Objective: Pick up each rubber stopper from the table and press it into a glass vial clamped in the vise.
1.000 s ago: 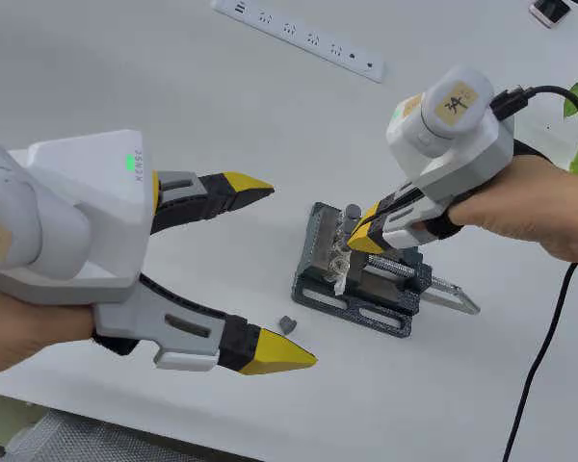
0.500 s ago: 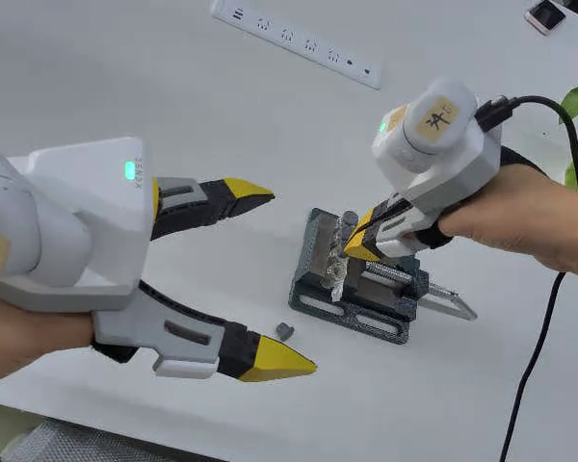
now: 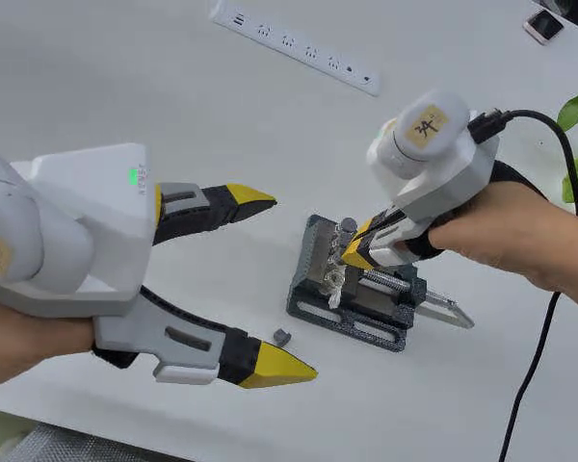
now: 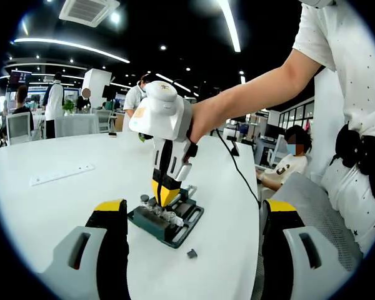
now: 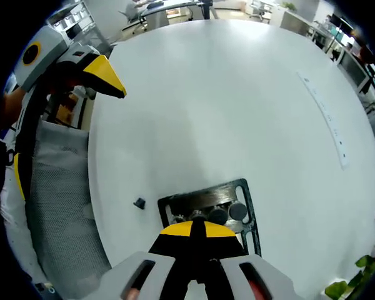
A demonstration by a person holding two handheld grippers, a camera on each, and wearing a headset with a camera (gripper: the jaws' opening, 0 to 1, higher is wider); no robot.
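The white surface (image 3: 173,115) carries everything. The left gripper (image 3: 291,284) hovers at 9 o'clock of the vise (image 3: 352,322) with its jaws wide apart. The right gripper (image 3: 353,257) comes in from 2 o'clock, its jaws together, with the yellow tips down on the row of glass vials (image 3: 332,281) and hiding part of it. A power strip (image 3: 299,46) lies at 12 o'clock, well apart. One loose rubber stopper (image 3: 281,337) sits at 7 o'clock of the vise, near the left gripper's lower jaw.
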